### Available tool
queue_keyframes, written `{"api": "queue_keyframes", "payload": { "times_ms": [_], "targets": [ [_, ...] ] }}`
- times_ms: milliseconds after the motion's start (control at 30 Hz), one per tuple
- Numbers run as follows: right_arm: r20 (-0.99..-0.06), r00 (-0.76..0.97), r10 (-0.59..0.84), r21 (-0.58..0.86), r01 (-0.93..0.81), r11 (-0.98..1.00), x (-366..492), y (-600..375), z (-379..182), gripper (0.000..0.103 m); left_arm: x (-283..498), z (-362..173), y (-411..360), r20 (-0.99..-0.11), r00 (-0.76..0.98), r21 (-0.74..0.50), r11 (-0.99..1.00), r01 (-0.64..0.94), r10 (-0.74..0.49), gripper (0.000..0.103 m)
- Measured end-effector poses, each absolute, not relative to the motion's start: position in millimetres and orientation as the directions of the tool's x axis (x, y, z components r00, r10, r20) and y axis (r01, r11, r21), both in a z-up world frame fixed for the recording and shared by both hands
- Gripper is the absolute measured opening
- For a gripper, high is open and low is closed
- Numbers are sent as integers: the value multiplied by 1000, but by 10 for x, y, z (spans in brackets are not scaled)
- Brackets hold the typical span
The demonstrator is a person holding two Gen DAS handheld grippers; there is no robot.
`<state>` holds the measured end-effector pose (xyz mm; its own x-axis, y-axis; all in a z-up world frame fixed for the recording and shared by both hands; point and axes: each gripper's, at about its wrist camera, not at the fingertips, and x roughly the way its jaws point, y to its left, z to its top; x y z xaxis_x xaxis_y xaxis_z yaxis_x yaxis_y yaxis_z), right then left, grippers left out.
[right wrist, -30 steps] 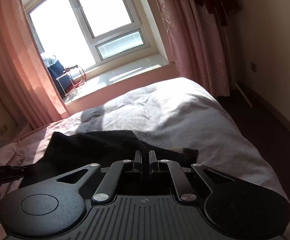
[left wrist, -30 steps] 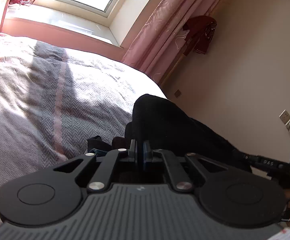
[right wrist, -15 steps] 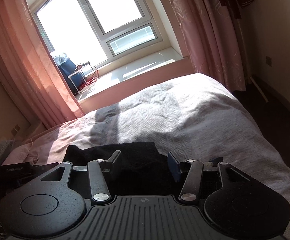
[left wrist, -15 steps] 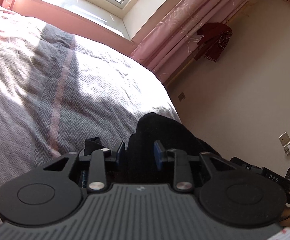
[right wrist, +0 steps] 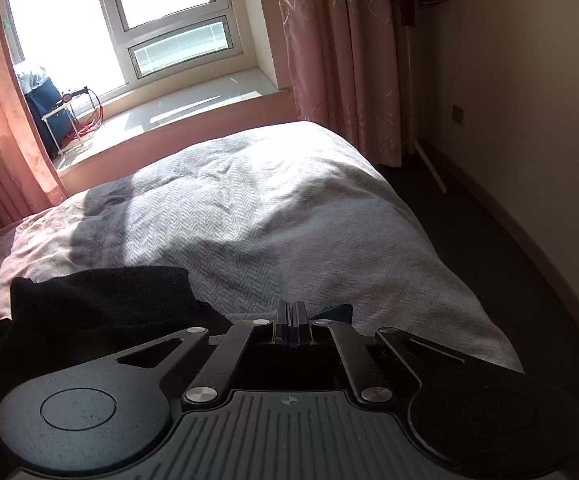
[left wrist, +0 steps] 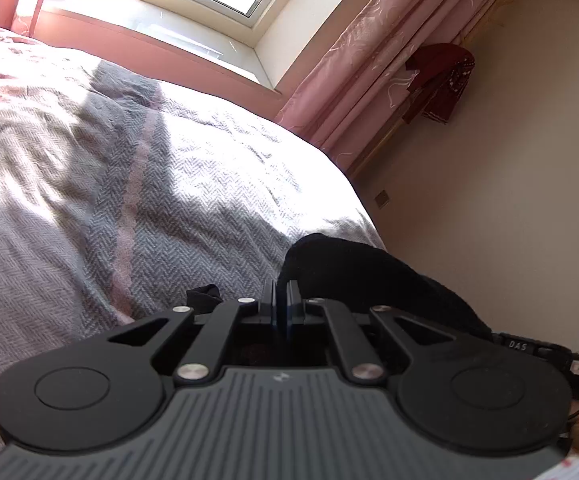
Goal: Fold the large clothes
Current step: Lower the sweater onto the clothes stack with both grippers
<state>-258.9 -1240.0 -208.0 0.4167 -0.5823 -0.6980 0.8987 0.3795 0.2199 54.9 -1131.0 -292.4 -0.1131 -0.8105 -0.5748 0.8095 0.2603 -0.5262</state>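
Note:
A black garment (left wrist: 369, 276) lies bunched at the near edge of the bed (left wrist: 129, 184). In the left wrist view its folds rise just right of my left gripper (left wrist: 280, 300), and a small tuft shows to the left. That gripper's fingers are pressed together on the cloth. In the right wrist view the black garment (right wrist: 101, 300) spreads to the left of my right gripper (right wrist: 292, 312), and a dark corner pokes out on its right. These fingers are shut too, with cloth on both sides of the tips; the pinch itself is hidden.
The bed cover (right wrist: 273, 220) is grey herringbone with a pink stripe, half in sun. Behind it are a window sill (right wrist: 177, 108), pink curtains (left wrist: 377, 80) and a dark red garment (left wrist: 441, 80) on a rail. Dark floor (right wrist: 489, 240) and a wall run along the bed's right side.
Both grippers were shut a second ago, stood open over the black cloth half a second ago, and are shut again now. Both have shifted a little along the bed edge.

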Motion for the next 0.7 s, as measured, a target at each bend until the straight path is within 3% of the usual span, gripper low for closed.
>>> {"api": "queue_keyframes", "payload": {
  "times_ms": [133,200,267,433,600,667,700],
  "targets": [
    [-609,452,-652,218,886,410,-2808,-12026,-1734,1,537,-2628,-11088,-561,-22,-460,290,840,-827,6],
    [-577,480,-660,218,870,442,-2901,-11689,-1589,24,522,-2450,-10873,-525,-6,-457,276,846,-851,7],
    [-542,510,-668,219,853,474,-2983,-11322,-1516,31,365,-2273,-10613,-501,-24,-428,224,876,-865,7],
    [-564,496,-660,108,837,536,-2875,-10584,-1644,32,-321,-2305,-10219,-552,-48,-273,126,954,-833,10],
    [-613,434,-661,44,853,519,-2718,-10554,-1863,32,-567,-2535,-10200,-656,53,-174,219,960,-753,15],
    [-635,427,-644,74,863,499,-2755,-10533,-1711,33,-619,-2355,-10133,-674,86,-146,246,958,-734,22],
    [-642,425,-638,85,867,492,-2785,-10494,-1625,34,-654,-2251,-10087,-680,103,-128,255,958,-726,31]
  ]
}}
